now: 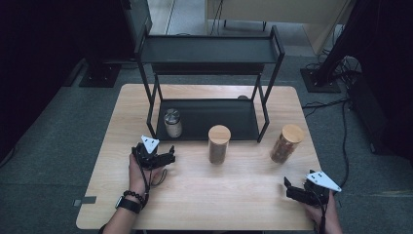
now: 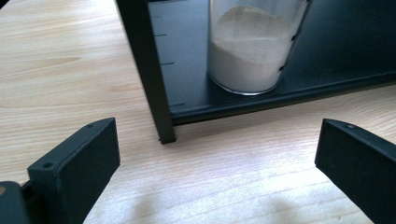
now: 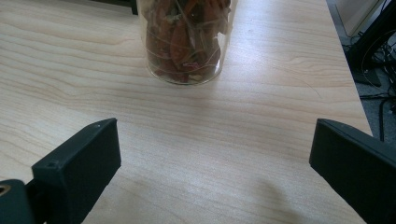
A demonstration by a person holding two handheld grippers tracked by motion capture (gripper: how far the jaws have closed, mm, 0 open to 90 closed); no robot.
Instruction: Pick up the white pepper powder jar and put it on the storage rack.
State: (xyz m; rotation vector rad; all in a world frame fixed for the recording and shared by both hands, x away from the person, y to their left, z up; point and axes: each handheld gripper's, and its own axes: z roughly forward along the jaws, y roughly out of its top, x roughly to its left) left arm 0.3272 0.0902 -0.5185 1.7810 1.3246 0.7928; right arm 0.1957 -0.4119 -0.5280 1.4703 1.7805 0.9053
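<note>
From the high view we see our left gripper near the rack, whose bottom shelf holds a metal-lidded jar; our right gripper sits near the table edge, and two wooden-lidded jars stand in front of the rack. In the left gripper view, the jaws are spread wide and empty; the rack's leg stands close, so we judge a reach could knock it. In the right gripper view, the jaws gape, holding nothing; a careless push might topple the jar of dried pieces.
</note>
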